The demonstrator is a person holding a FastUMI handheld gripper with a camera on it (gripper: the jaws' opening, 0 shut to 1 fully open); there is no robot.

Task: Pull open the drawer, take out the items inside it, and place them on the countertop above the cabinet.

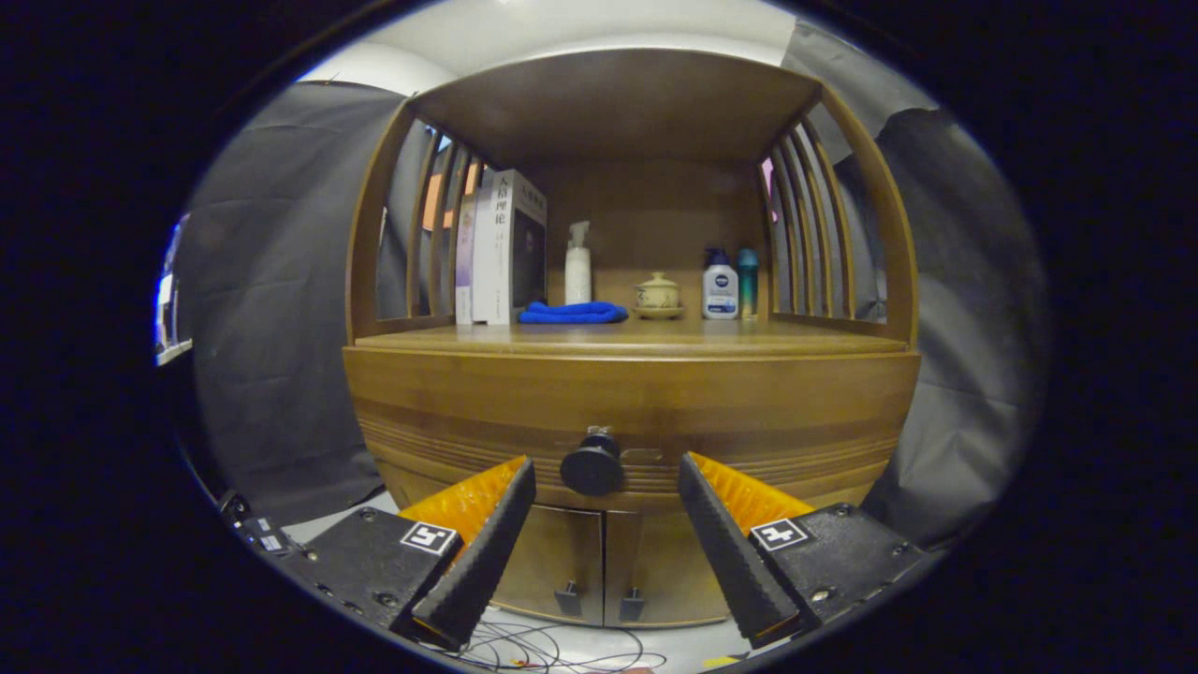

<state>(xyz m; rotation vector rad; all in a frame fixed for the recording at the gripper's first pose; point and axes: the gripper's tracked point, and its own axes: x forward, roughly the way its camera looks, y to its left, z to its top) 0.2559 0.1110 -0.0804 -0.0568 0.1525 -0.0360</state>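
A wooden cabinet stands straight ahead, its drawer front (749,412) closed beneath the countertop (636,339). A round black knob (591,468) sits at the middle of the drawer. My gripper (606,477) is open, and the knob lies between its fingertips, slightly nearer the left finger (496,524), with a gap on both sides. What the drawer holds is hidden.
On the countertop stand books (501,248) at the left, a folded blue cloth (573,313), a white spray bottle (577,267), a small lidded pot (657,295) and two bottles (730,284). Two lower doors (599,562) sit under the drawer. Cables (543,646) lie on the floor.
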